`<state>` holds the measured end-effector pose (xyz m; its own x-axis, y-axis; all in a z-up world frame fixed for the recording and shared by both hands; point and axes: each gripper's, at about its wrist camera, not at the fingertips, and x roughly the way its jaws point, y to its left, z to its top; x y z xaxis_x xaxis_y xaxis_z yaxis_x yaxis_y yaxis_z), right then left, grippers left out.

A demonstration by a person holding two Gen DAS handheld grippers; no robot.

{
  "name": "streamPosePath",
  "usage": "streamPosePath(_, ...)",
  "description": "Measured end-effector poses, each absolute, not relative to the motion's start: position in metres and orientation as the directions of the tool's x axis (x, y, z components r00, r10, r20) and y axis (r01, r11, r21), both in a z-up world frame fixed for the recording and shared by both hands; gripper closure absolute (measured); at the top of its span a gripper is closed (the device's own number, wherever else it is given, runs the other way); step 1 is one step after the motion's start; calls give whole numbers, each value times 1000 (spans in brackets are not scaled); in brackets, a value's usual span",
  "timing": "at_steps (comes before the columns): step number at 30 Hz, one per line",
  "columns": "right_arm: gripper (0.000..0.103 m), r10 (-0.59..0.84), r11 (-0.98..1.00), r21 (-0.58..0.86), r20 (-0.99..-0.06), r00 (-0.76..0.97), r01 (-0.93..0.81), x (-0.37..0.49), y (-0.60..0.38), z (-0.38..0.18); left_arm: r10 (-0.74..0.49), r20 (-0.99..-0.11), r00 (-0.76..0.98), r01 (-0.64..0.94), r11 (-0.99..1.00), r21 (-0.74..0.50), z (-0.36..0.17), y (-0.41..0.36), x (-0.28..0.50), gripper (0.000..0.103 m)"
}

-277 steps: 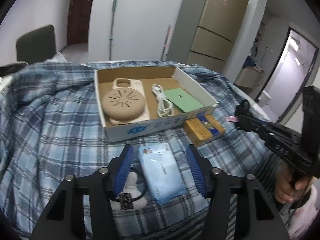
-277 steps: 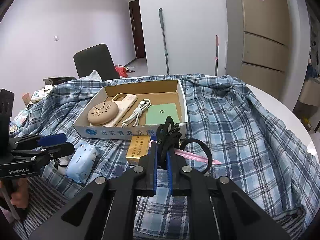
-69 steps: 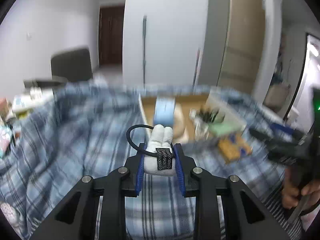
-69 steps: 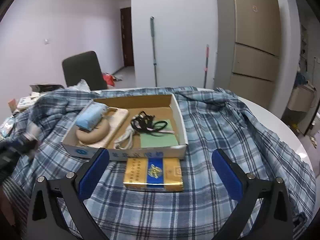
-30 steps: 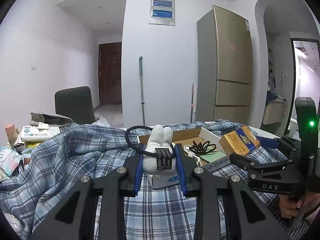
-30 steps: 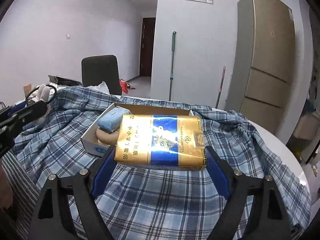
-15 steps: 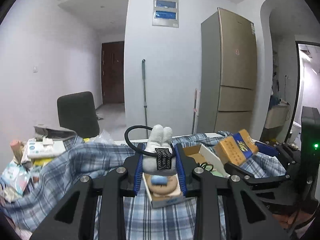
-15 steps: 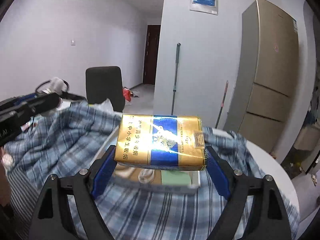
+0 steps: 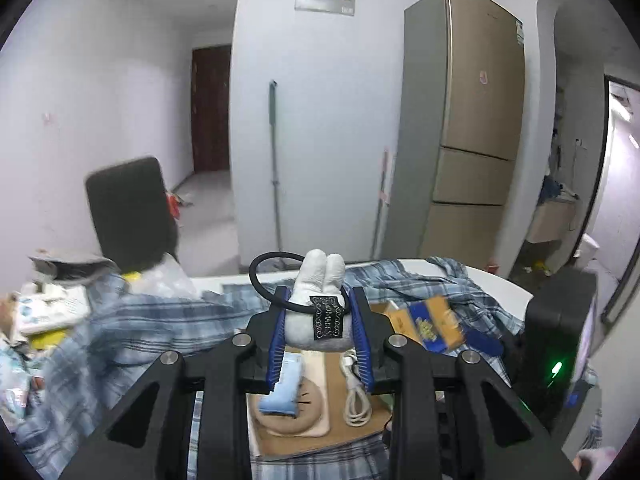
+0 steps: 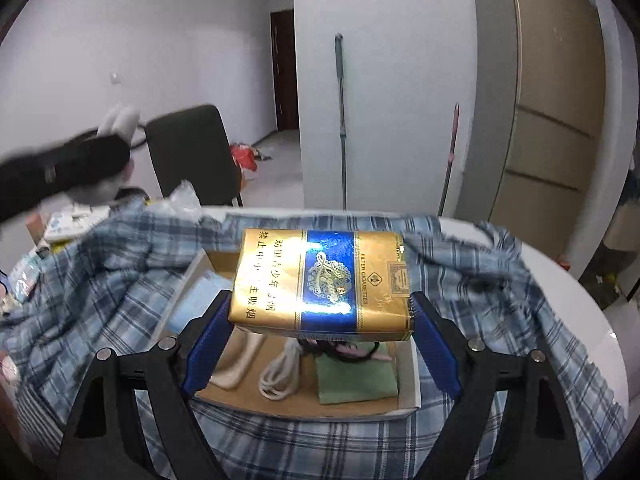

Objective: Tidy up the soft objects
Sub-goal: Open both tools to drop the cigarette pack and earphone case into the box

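Cardboard box (image 10: 409, 384) with white cable (image 10: 280, 376), green pouch (image 10: 356, 376), tissue pack (image 9: 285, 384).

A home, tall gold fridge (image 9: 472, 120) by a white wall, mop (image 9: 274, 168) leaning up, dark wood door (image 9: 211, 108) down the hall, black chair (image 9: 128, 212), round table (image 10: 580, 300) under a blue checked cloth (image 10: 112, 292), bits of mess on the floor.

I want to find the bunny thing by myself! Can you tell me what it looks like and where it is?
Look above the cardboard box on the blue checked cloth. Over it, the left gripper squeezes the small white plush bunny between its blue fingers. It alone is fluffy, with two upright ears, a black label and a black elastic loop.
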<state>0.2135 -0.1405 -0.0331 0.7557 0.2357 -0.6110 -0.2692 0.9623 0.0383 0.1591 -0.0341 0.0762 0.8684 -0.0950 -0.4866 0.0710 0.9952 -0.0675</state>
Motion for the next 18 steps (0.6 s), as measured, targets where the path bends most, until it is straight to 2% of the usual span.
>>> streamPosePath(3, 18, 241, 961, 50, -636, 733, -272, 219, -145, -50, -137, -511, 848, 94, 990, -108, 60, -34, 172, 72)
streamPosePath(8, 18, 236, 959, 37, -657, 716, -282, 223, -148, -67, -178, -526, 832, 154, 984, -90, 31, -36, 184, 72)
streamPosePath(13, 17, 275, 943, 57, -689, 670, -328, 229, -142, -75, -172, -563, 809, 148, 985, -88, 15, -34, 197, 69)
streamPosePath(14, 15, 262, 945, 41, -693, 671, -326, 228, -140, -77, -174, -567, 805, 147, 985, -94, 13, -32, 199, 61)
streamPosePath(15, 13, 250, 945, 28, -700, 669, -325, 228, -138, -79, -176, -568, 804, 146, 984, -98, 11, -32, 200, 43)
streamPosePath(16, 7, 240, 946, 15, -705, 667, -324, 228, -137, -81, -172, -568, 805, 141, 985, -99, 9, -32, 201, 32)
streamPosePath(17, 6, 234, 947, 8, -704, 671, -321, 228, -137, -81, -168, -566, 807, 133, 986, -102, 8, -30, 201, 16)
streamPosePath(18, 6, 230, 948, 6, -701, 675, -317, 227, -138, -81, -155, -560, 814, 116, 988, -104, 7, -28, 202, 15)
